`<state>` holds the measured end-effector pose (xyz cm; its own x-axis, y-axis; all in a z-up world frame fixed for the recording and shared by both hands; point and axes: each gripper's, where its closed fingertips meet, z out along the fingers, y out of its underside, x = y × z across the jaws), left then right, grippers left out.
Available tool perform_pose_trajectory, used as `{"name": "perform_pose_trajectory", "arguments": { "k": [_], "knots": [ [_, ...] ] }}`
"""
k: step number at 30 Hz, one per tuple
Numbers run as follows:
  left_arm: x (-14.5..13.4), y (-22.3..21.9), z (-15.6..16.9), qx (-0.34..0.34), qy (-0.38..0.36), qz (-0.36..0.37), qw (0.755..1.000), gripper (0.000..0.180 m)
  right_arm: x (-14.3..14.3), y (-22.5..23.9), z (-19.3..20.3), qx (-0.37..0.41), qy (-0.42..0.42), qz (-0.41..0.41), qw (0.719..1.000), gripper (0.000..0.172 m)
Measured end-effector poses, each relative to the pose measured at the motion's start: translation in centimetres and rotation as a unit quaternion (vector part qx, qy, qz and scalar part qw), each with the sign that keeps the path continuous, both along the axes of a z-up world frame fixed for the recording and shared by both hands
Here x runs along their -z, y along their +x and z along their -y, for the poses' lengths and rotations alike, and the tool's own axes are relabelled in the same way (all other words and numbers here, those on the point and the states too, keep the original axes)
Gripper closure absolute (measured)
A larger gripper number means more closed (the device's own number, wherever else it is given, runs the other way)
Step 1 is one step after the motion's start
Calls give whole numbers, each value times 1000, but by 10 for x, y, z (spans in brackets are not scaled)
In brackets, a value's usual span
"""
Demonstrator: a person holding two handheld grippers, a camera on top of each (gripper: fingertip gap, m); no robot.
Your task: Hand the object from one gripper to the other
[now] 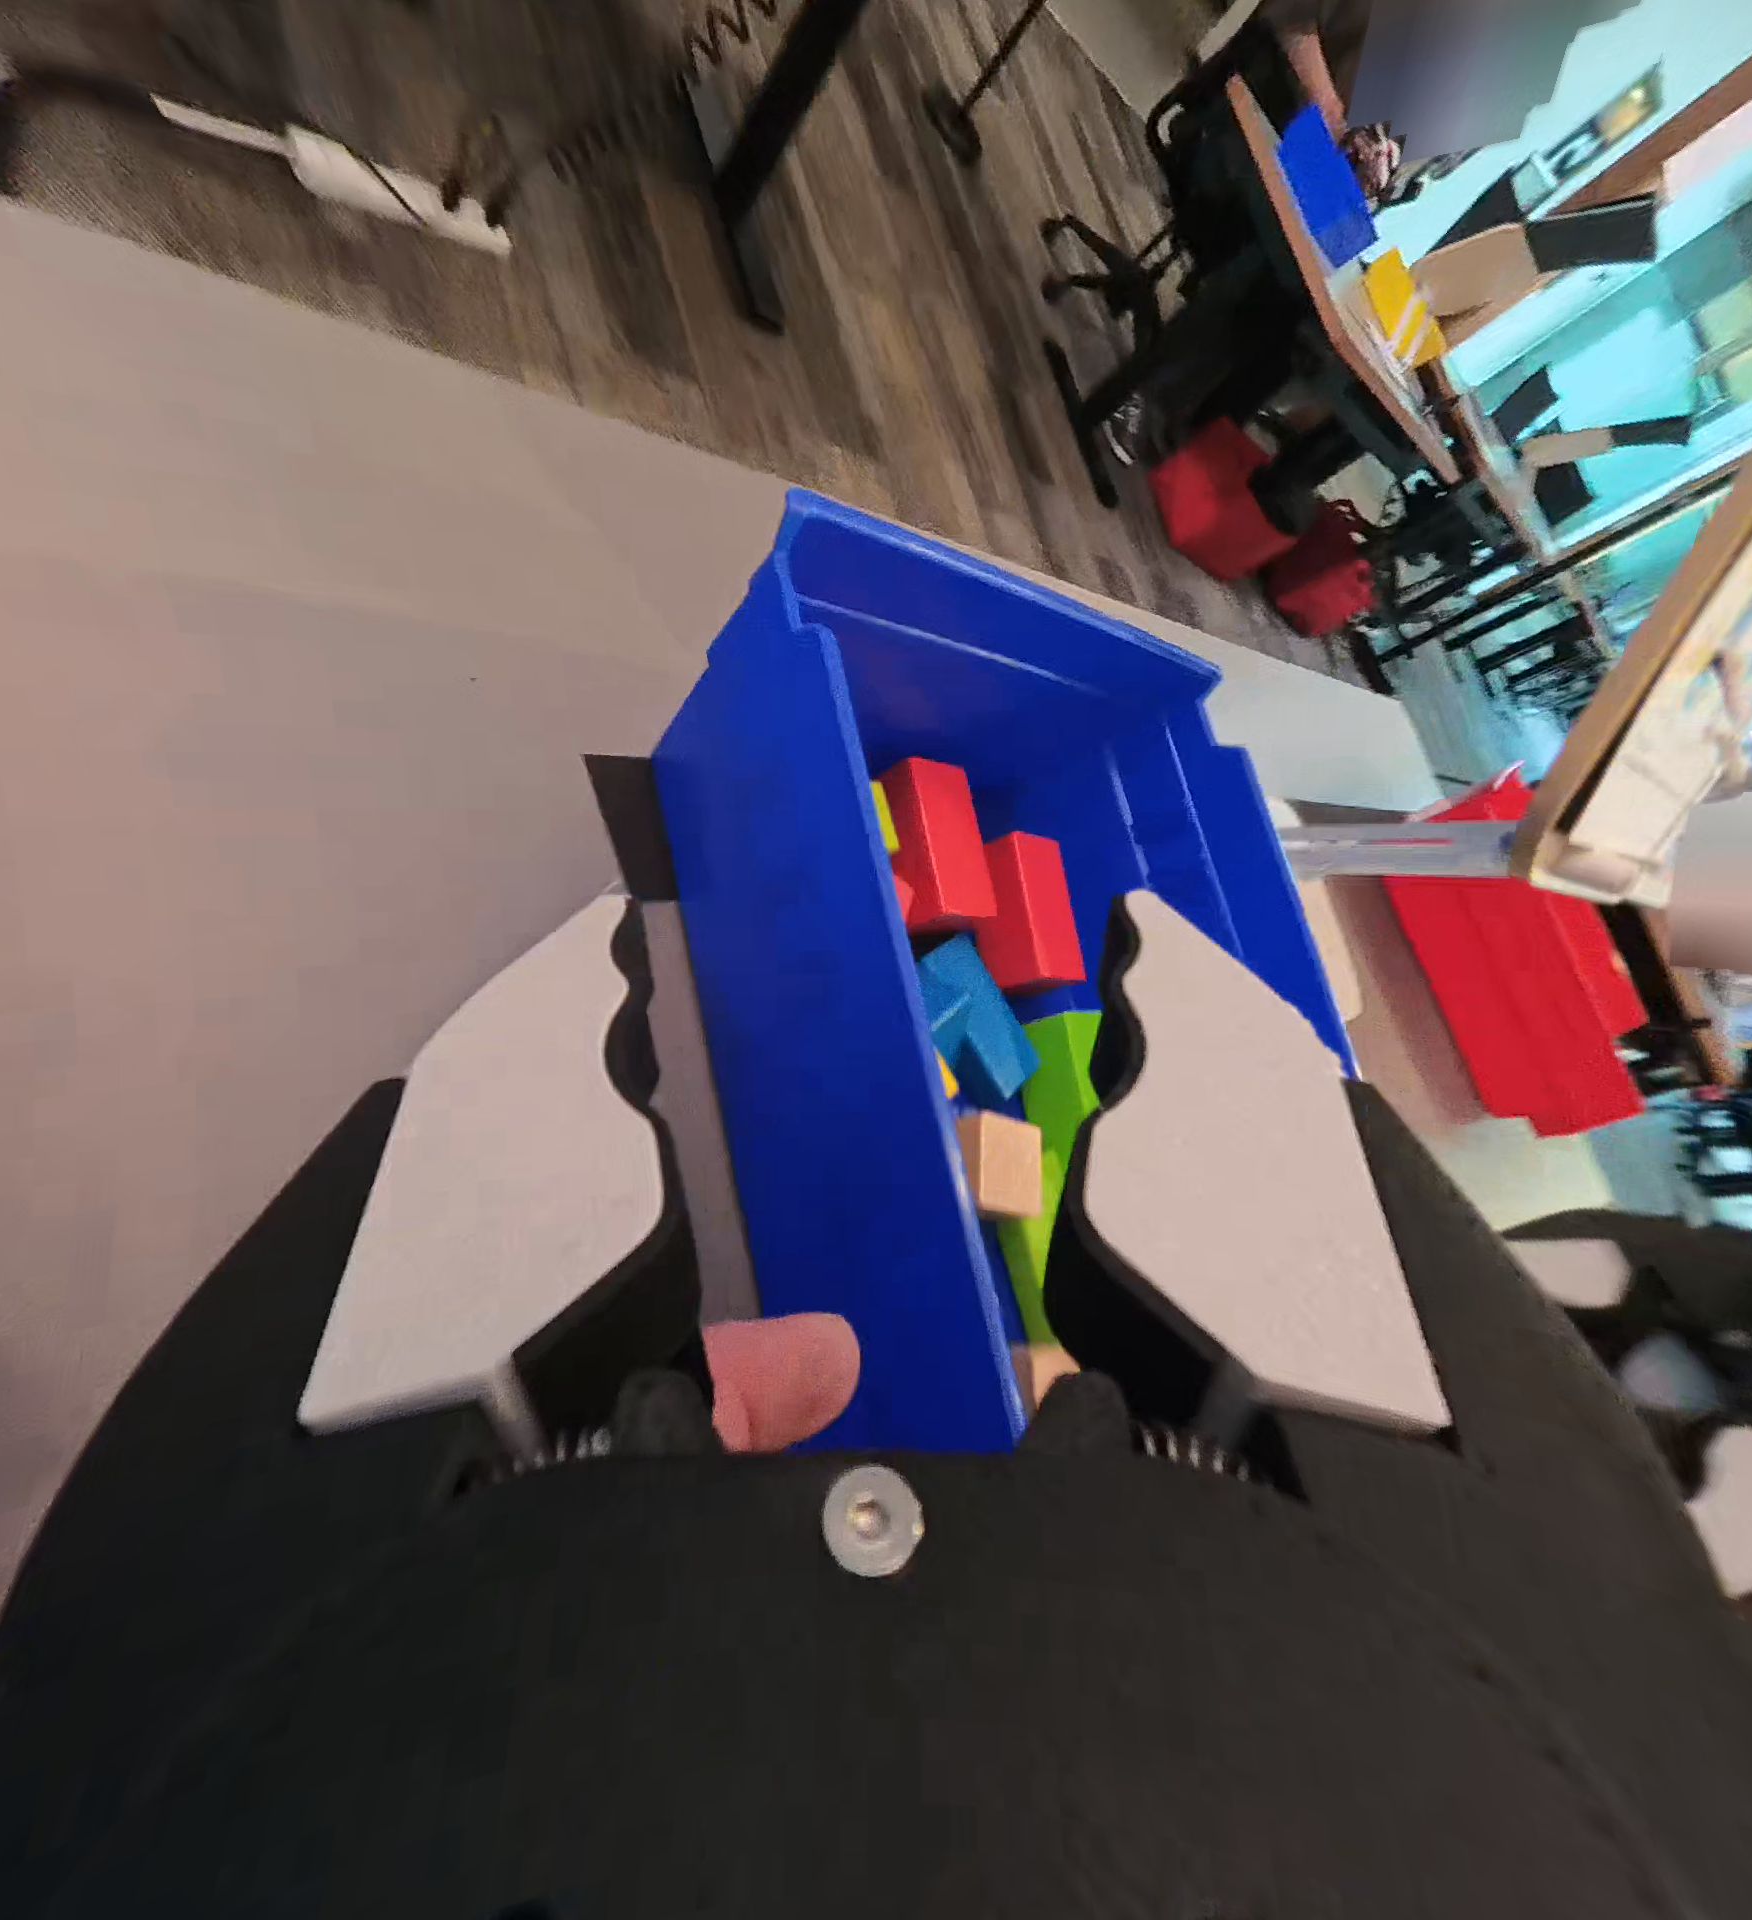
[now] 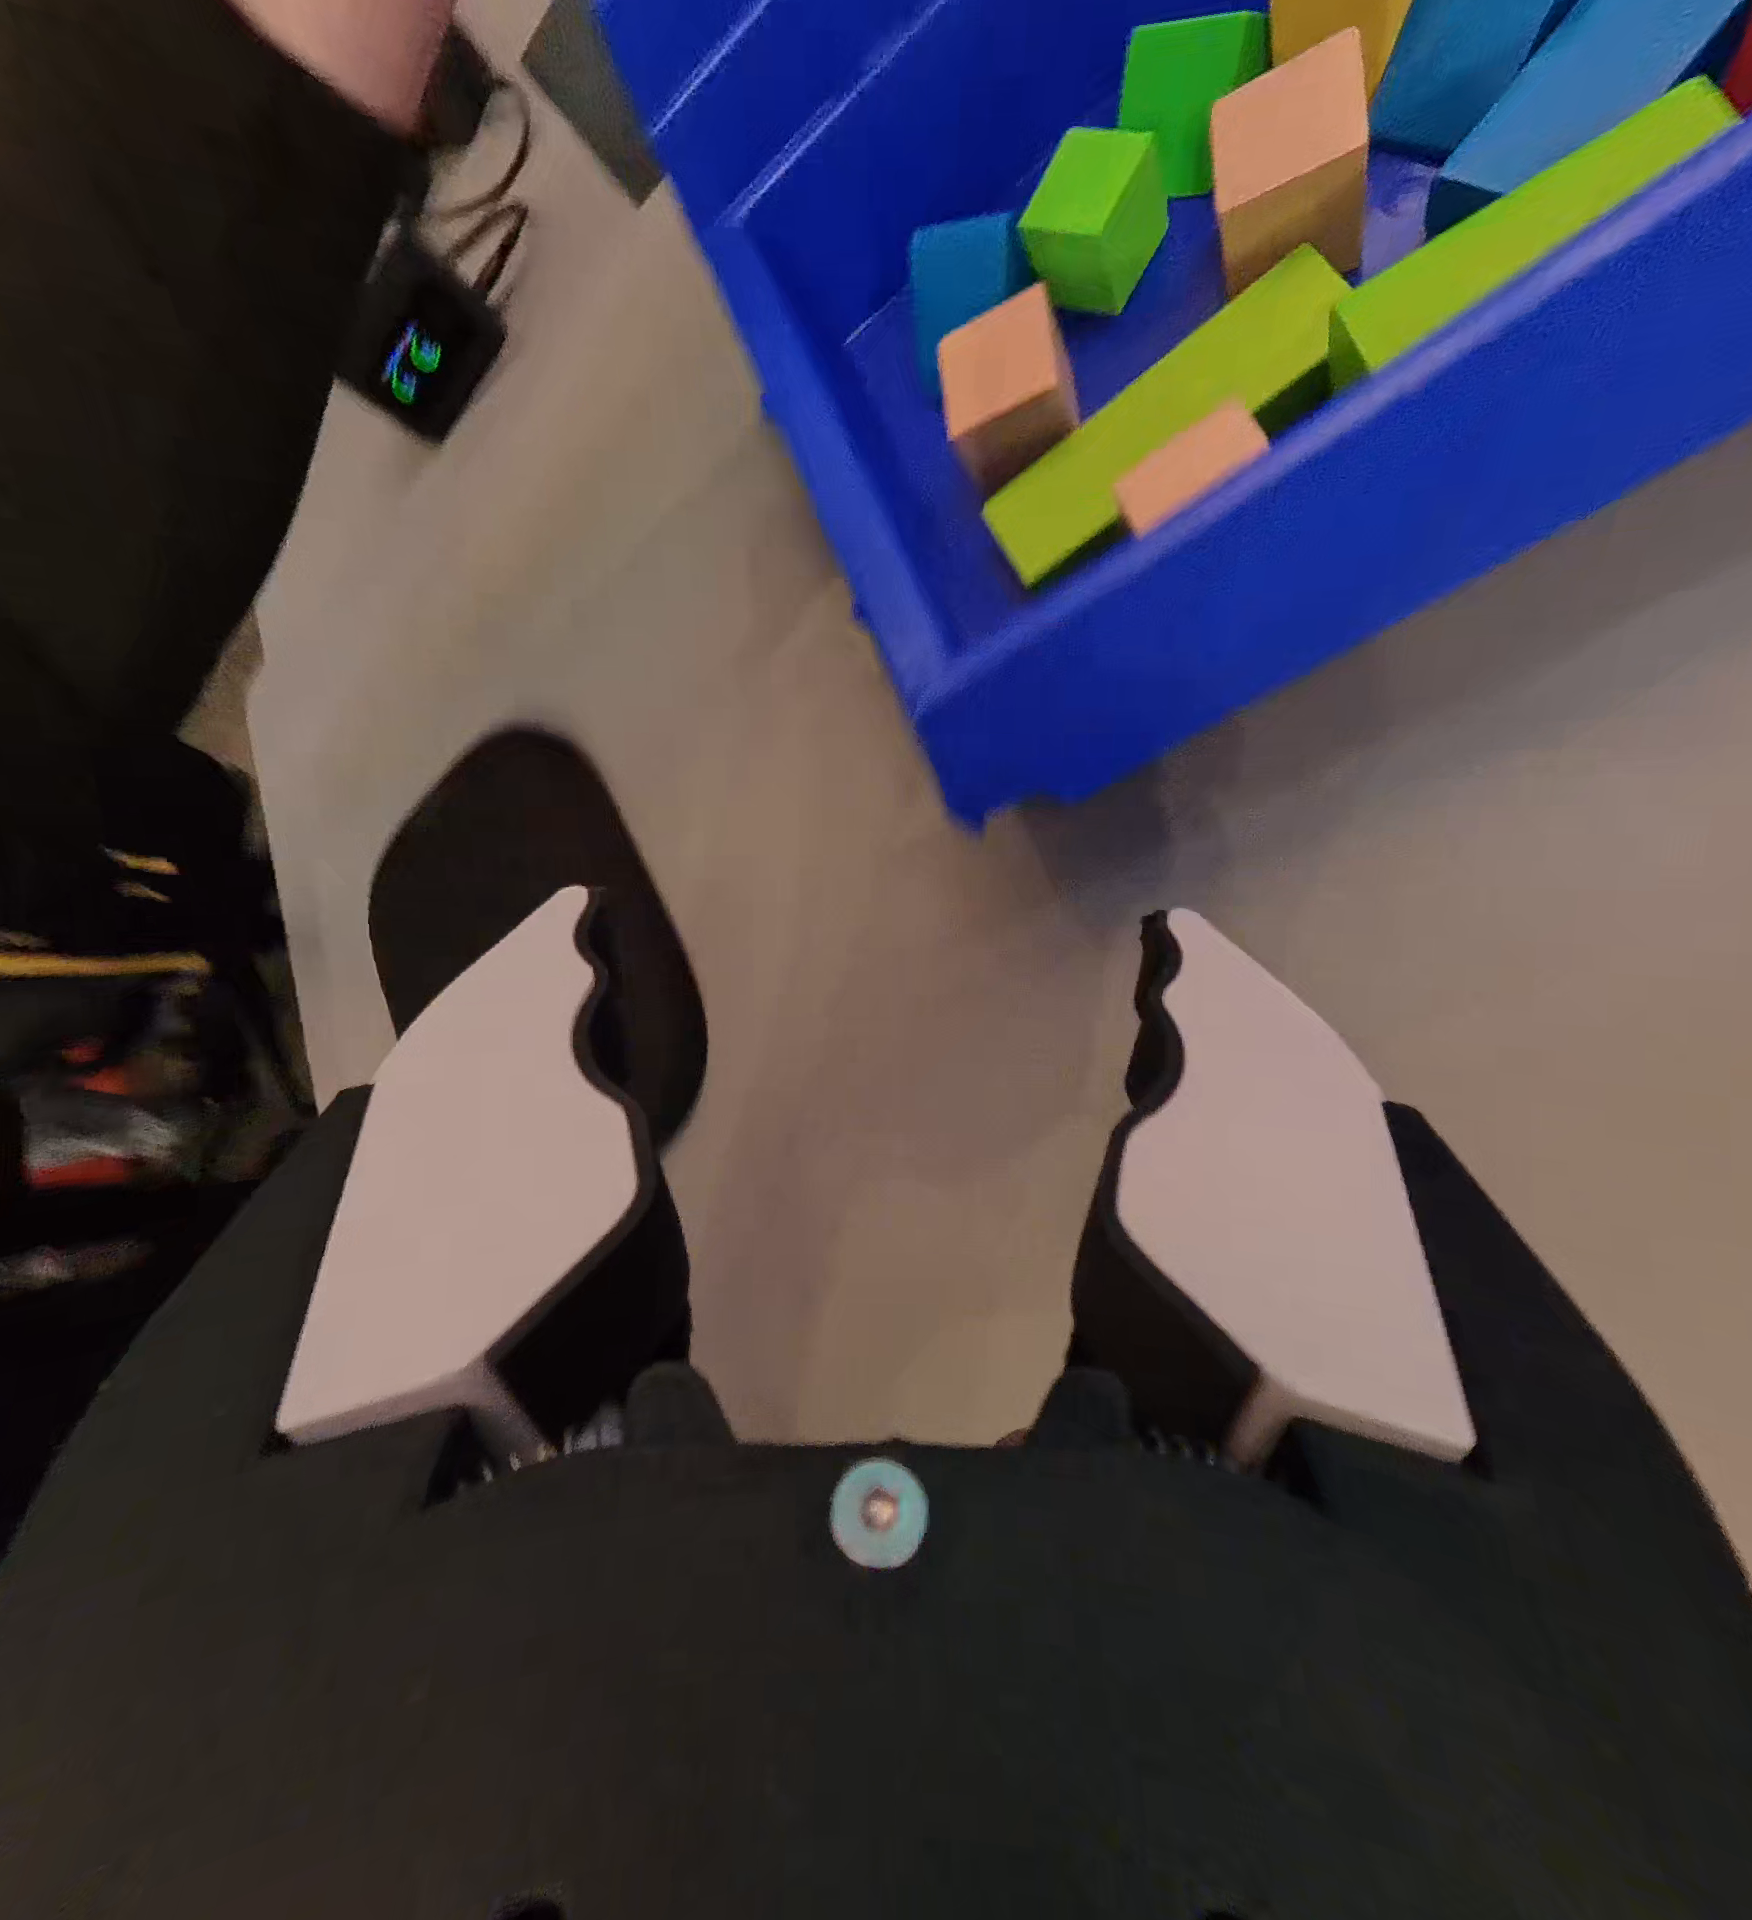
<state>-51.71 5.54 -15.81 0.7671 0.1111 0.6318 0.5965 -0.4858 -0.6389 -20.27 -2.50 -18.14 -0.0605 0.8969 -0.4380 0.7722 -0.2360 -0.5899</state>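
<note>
In the left wrist view a blue bin full of red, blue, green and tan blocks lies deep between my left gripper's fingers. One finger is outside the bin's wall with a grey, black-ended strip against its pad. The other is inside the bin beside the green block. The bin looks sharp while the room behind it is blurred. A thumb rests on the wall near the palm. In the right wrist view my right gripper is open and empty above the table, short of the bin's corner.
A dark oval patch on the table lies behind my right gripper's left finger. A black sleeve with a small lit device fills the left side. Red bins stand at the right. The floor and desks lie beyond the table's edge. There is about 30 cm between the tips of the two grippers.
</note>
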Motion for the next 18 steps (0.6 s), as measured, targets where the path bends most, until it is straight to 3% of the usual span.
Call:
{"name": "perform_pose_trajectory", "arguments": {
  "k": [2,5,9,11,14,18],
  "knots": [
    [-19,9,26,0,17,-42,999,96,-17,57,-22,5,94,-9,996,78],
    [-46,41,66,10,44,-93,995,96,-50,162,-102,113,207,-15,972,78],
    [-48,75,102,4,46,-125,991,93,-81,359,-267,345,318,31,883,94],
    [-34,81,112,-6,29,-132,991,93,-74,456,-332,440,309,58,841,97],
    [-14,90,119,-14,13,-108,994,91,-41,555,-385,498,279,115,813,103],
    [16,92,121,-31,-21,-110,993,92,8,585,-404,497,193,123,837,122]
  ]
}}
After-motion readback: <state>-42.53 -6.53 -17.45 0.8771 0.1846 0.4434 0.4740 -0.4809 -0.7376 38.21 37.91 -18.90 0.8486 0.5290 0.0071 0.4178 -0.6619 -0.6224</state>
